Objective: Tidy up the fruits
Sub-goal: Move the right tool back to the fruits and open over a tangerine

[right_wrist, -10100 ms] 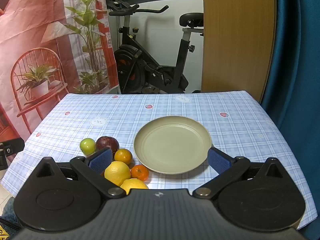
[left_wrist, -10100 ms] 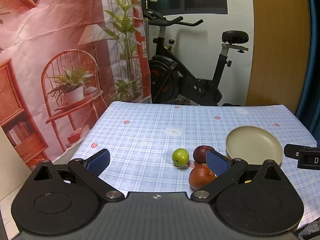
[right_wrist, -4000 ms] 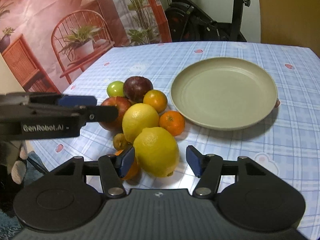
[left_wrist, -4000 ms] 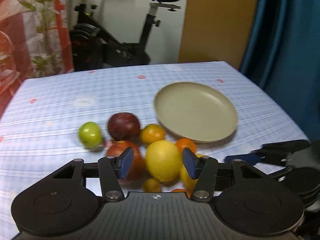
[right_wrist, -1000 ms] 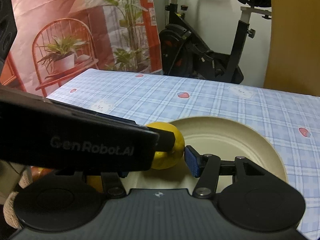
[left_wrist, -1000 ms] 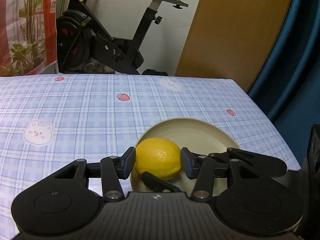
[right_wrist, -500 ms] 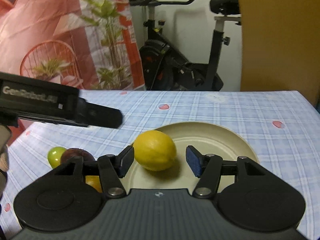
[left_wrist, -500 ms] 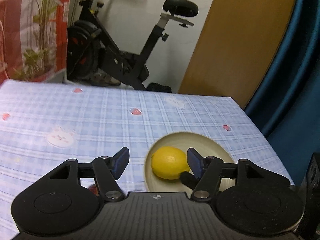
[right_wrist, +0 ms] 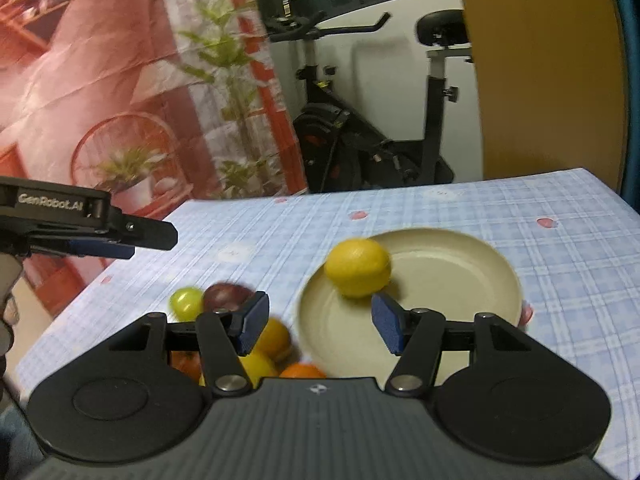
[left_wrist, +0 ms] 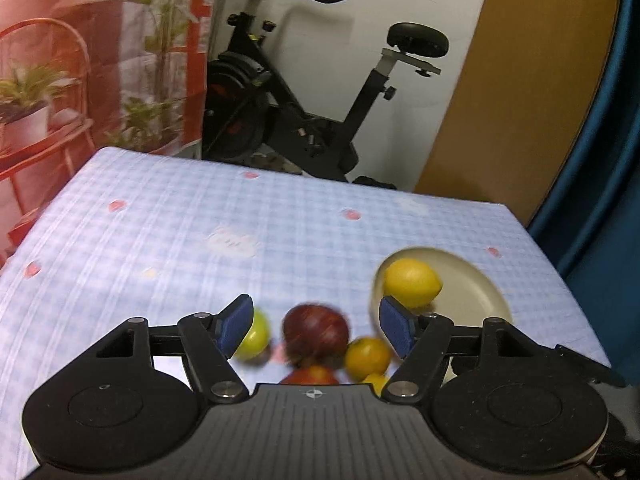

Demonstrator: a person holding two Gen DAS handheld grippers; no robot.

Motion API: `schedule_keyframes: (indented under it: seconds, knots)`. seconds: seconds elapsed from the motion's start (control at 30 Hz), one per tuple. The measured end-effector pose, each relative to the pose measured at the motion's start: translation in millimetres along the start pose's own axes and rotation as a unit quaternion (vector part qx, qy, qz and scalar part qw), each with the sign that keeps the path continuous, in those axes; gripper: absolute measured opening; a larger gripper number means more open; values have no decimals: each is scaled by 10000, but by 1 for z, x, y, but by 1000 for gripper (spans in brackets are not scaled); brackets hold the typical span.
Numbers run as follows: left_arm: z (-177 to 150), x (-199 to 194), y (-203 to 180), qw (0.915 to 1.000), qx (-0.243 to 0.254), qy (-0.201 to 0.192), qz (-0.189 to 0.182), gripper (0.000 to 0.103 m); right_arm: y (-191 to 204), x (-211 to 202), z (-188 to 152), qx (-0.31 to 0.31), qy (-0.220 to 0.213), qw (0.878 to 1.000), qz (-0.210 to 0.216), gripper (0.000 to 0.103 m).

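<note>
A yellow lemon [left_wrist: 412, 282] [right_wrist: 357, 267] lies on the left part of the beige plate [left_wrist: 472, 292] [right_wrist: 440, 276]. Left of the plate sits a pile of fruit: a green apple [left_wrist: 256, 334] [right_wrist: 185, 302], a dark red apple [left_wrist: 316, 330] [right_wrist: 226, 296], an orange [left_wrist: 367, 356] [right_wrist: 274, 338], a red apple [left_wrist: 314, 376] and a small orange [right_wrist: 302, 371]. My left gripper [left_wrist: 316, 326] is open and empty above the pile. My right gripper [right_wrist: 318, 324] is open and empty, near the plate's left rim.
The table has a blue checked cloth [left_wrist: 200, 240]. An exercise bike [left_wrist: 304, 120] stands behind its far edge, with a red printed backdrop [right_wrist: 100, 100] at the left and a blue curtain [left_wrist: 600, 140] at the right. The left gripper shows in the right wrist view [right_wrist: 88, 220].
Both grippers have pulled back and up from the plate and opened wider. The left gripper swung left over the fruit pile. The lemon stays on the plate.
</note>
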State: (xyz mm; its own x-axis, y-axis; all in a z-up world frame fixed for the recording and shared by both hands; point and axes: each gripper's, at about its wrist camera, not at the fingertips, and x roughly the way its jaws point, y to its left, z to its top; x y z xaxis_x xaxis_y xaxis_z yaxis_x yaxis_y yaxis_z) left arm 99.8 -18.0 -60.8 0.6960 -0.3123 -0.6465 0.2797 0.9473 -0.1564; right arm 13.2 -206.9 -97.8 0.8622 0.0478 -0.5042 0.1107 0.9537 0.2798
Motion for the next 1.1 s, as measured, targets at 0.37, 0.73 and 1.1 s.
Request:
schedule_keyframes:
  seconds: [0.37, 0.73, 1.1]
  knots:
    - [-52, -28, 20, 10000, 11, 26, 91, 72, 33, -6, -23, -445, 601, 9956, 559, 56]
    - [-69, -19, 26, 9997, -177, 148, -100, 71, 43, 3, -44, -539, 1186, 9884, 777, 56]
    - [-87, -4, 20, 9981, 22, 472, -384, 60, 46, 13, -54, -465, 1488, 9805, 1200, 39]
